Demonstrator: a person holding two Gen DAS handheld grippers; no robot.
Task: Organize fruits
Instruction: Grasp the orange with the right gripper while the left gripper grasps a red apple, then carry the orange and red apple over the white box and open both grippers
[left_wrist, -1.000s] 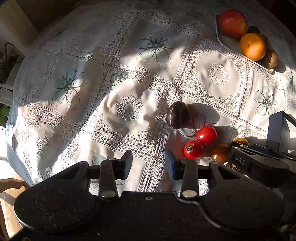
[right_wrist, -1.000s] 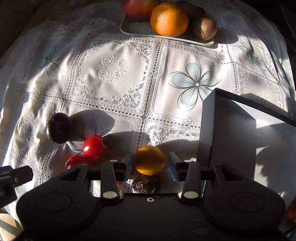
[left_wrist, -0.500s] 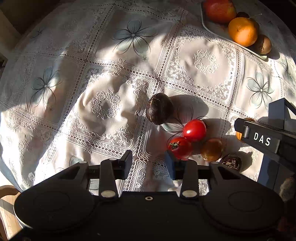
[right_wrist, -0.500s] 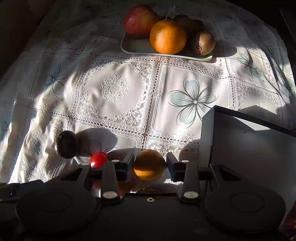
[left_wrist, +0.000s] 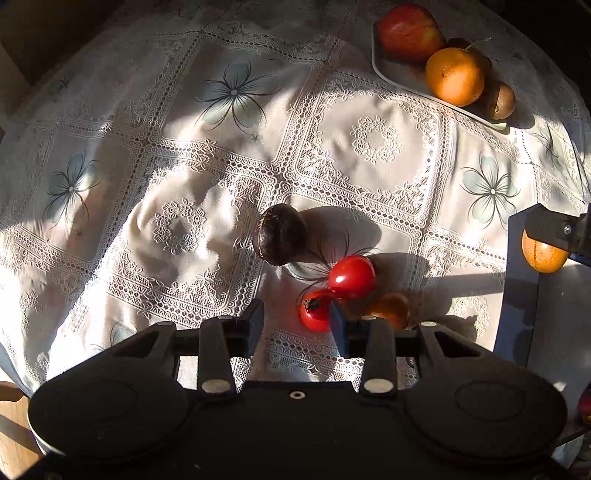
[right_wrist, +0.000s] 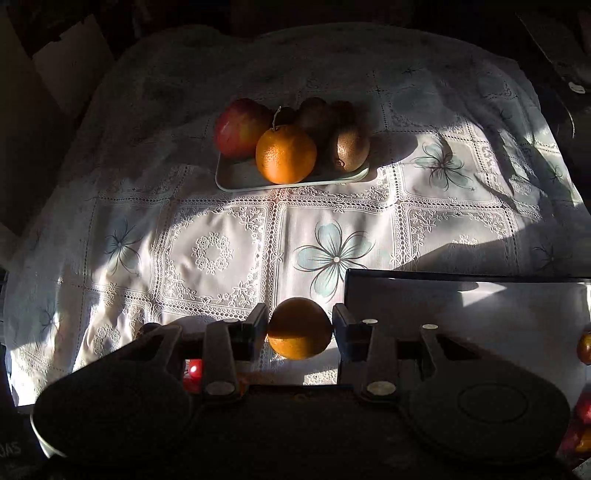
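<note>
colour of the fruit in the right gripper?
Yellow-orange, clamped in the right gripper: the small fruit. Shows best in the right wrist view.

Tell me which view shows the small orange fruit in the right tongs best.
The right wrist view: the small orange fruit sits centred, clamped between the right tongs. The left wrist view catches it only at the right edge, partly hidden behind a finger.

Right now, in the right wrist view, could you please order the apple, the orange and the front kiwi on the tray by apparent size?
1. Orange and apple: they look alike, and the orange hides part of the apple, so no ranking.
2. Front kiwi: plainly smallest.
</note>
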